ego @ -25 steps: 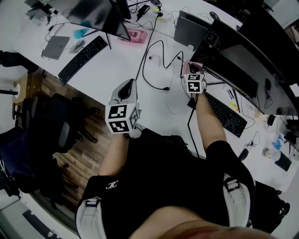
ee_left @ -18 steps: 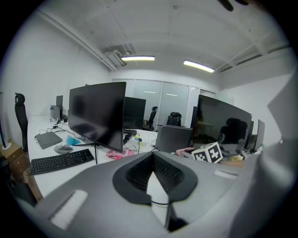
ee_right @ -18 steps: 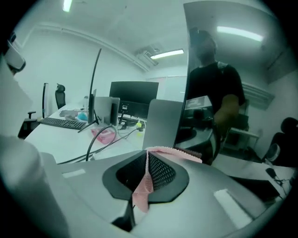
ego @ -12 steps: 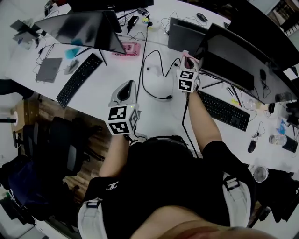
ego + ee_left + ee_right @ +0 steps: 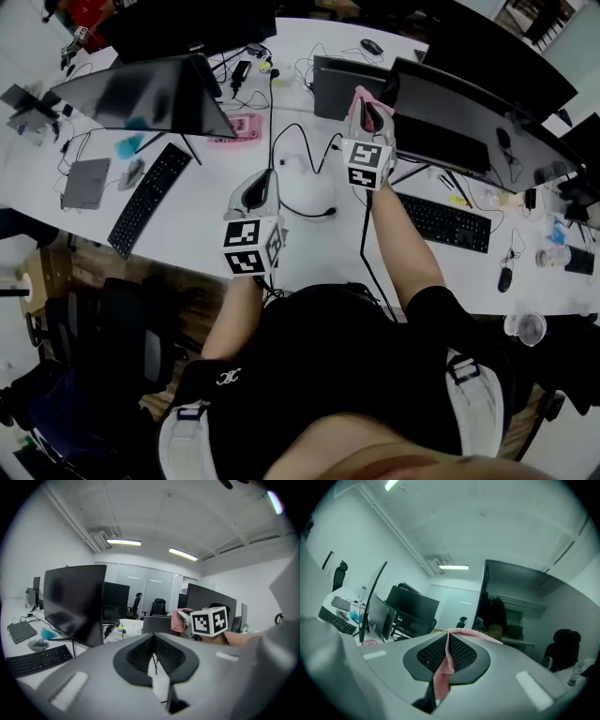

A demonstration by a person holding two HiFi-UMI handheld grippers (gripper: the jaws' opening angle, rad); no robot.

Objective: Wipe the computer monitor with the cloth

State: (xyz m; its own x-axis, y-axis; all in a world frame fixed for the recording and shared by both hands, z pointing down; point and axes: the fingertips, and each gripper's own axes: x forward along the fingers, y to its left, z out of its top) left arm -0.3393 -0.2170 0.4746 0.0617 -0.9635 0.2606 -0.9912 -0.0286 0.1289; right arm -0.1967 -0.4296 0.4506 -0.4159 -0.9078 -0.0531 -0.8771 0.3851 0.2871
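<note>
Cloth (image 5: pixel 441 679) sits pinched between the closed jaws of the right gripper (image 5: pixel 447 651). A pink fold pokes past the tips, probably so that fabric meets the glass first. Just ahead stands the dark monitor (image 5: pixel 513 599), its left edge near. The left gripper (image 5: pixel 153 660), jaws together on nothing, hangs over the desk (image 5: pixel 216 159), apparently kept clear.

desk (image 5: pixel 309 234): long, white, cluttered
left end: black keyboard (image 5: pixel 150 199), grey pad (image 5: pixel 84 183)
middle: loose black cable (image 5: pixel 319 214), pink box (image 5: pixel 246 125)
right end: second keyboard (image 5: pixel 441 223), mouse (image 5: pixel 504 279), monitor (image 5: pixel 487 122) on its stand
</note>
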